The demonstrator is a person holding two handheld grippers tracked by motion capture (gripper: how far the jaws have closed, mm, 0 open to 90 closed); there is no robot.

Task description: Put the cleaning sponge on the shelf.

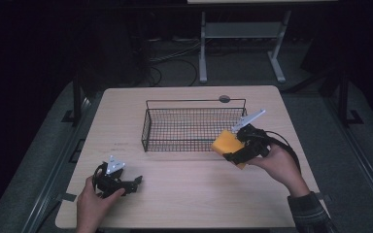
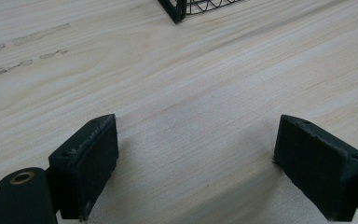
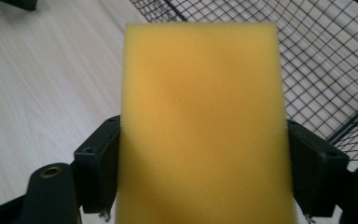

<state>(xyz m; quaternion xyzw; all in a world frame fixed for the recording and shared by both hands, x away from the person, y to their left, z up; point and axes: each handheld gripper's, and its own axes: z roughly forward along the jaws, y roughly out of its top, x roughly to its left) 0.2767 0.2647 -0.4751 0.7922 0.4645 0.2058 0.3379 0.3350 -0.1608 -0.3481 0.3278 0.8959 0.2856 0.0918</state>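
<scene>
While the left gripper [image 1: 135, 183] sits low over the light wooden table [image 1: 184, 194] near its front-left corner, held by the person's left hand [image 1: 91, 206], its jaws are spread wide with nothing between them. In the left gripper view the two black pads [image 2: 91, 161] frame bare wood grain, a few faint smudges [image 2: 28, 51] on the table top at upper left, and a corner of the black wire mesh basket [image 2: 179, 9] at the top edge.

Mid-table: the rectangular basket [image 1: 194, 126] stands upright, long side facing the person, nothing visible inside. A small dark round disc [image 1: 224, 99] sits on the table just behind its rear rim.

Right side: the right gripper [image 1: 234, 145], in the person's right hand [image 1: 279, 167] with a plaid sleeve [image 1: 308, 211], pinches a yellow rectangular foam sponge [image 1: 227, 143] across its width. The sponge is off the table, at the basket's front-right corner, its upper part overlapping the rim in the high view. In the right gripper view the sponge [image 3: 200, 126] stands between both pads [image 3: 98, 170], basket mesh [image 3: 326, 56] behind it and to the right.
</scene>
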